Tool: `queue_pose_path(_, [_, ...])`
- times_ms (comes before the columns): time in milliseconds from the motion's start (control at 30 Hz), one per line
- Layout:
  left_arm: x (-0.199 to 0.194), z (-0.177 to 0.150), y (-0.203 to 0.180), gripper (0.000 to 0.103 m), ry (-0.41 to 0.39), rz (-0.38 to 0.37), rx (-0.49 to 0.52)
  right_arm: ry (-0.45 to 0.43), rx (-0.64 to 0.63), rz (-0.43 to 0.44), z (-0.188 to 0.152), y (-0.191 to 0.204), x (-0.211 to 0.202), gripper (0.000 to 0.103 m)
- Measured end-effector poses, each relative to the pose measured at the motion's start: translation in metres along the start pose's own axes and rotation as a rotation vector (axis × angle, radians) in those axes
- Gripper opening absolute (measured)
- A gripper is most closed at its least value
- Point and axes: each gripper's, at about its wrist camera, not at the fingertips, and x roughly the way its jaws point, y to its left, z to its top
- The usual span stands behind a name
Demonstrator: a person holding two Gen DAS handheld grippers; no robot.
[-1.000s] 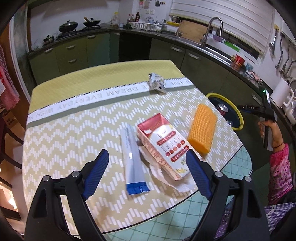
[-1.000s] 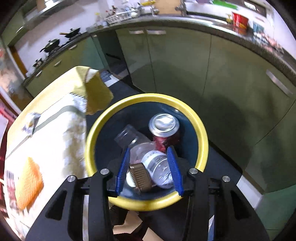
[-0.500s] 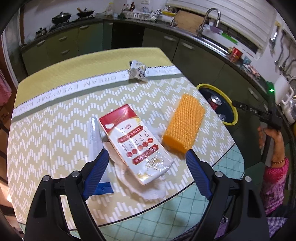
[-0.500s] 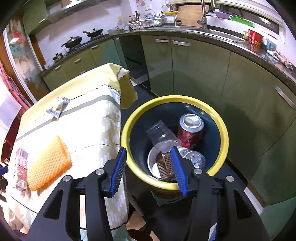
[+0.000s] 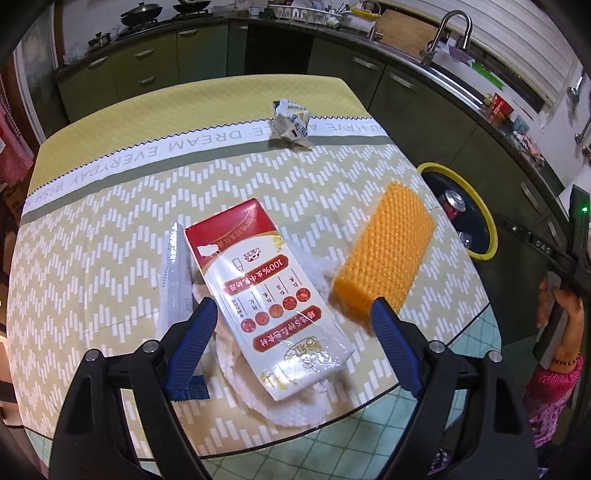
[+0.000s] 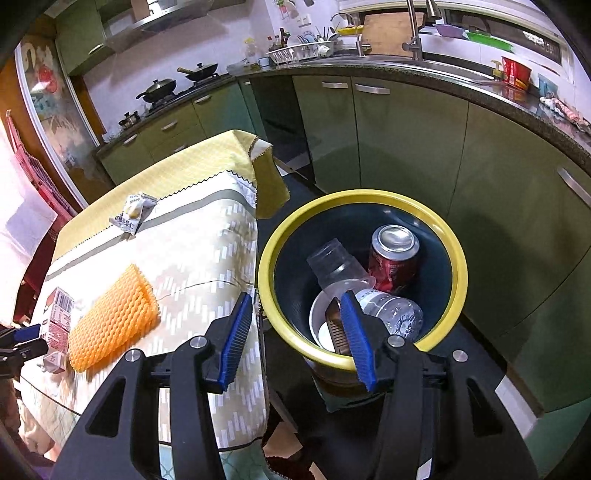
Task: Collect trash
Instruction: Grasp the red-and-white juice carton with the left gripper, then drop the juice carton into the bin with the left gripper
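Where the milk carton point(image 5: 266, 295) lies, white padding point(image 5: 280, 402) shows only partly.

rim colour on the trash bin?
Yellow rim on the trash bin, dark blue inside. Clearest in the right wrist view.

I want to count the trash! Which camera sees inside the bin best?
The right wrist view: the bin opens fully, showing the can and bottle. The left wrist view shows only part of it behind the table.

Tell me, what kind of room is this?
Most likely a home kitchen: a sink faucet and woks on a stove line the green cabinets, beside a cloth-covered table.
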Motion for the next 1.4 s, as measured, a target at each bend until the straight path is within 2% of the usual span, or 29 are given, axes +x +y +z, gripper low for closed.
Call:
queue_pose_path(167, [0.013, 0.005, 0.001, 0.077, 0.02, 0.03, 0.004, 0.005, 0.007, 0.01, -0.001, -0.004, 0.003, 0.051])
queue_pose_path(367, [0.019, 0.009, 0.004, 0.062, 0.023, 0.064, 0.024, 0.008, 0.018, 0.016, -0.004, -0.009, 0.005, 0.051])
queue_pose_path(433, [0.018, 0.009, 0.005, 0.051, 0.026, 0.06, 0.033, 0.007, 0.022, 0.017, -0.004, -0.011, 0.005, 0.051])
queue_pose_path(467, [0.019, 0.009, 0.004, 0.05, 0.03, 0.053, 0.035, 0.006, 0.023, 0.018, -0.004, -0.011, 0.005, 0.051])
queue_pose_path(700, [0.003, 0.005, -0.009, 0.049, 0.008, 0.041, 0.102, -0.004, 0.026, 0.032, -0.007, -0.009, -0.001, 0.051])
queue_pose_path(967, [-0.035, 0.01, -0.013, 0.049, -0.072, 0.025, 0.127, -0.015, 0.034, 0.04, -0.011, -0.008, -0.01, 0.051])
queue_pose_path(1067, [-0.047, 0.015, -0.023, 0.049, -0.091, -0.004, 0.166, -0.031, 0.046, 0.037, -0.013, -0.012, -0.017, 0.051])
queue_pose_path(1167, [-0.055, 0.024, -0.044, 0.049, -0.105, -0.063, 0.239, -0.053, 0.071, 0.025, -0.018, -0.02, -0.028, 0.051])
queue_pose_path(1300, [-0.049, 0.043, -0.093, 0.049, -0.102, -0.183, 0.366, -0.069, 0.11, -0.007, -0.029, -0.037, -0.043, 0.051])
queue_pose_path(1400, [-0.035, 0.059, -0.134, 0.049, -0.096, -0.234, 0.455, -0.08, 0.148, -0.04, -0.037, -0.056, -0.054, 0.051])
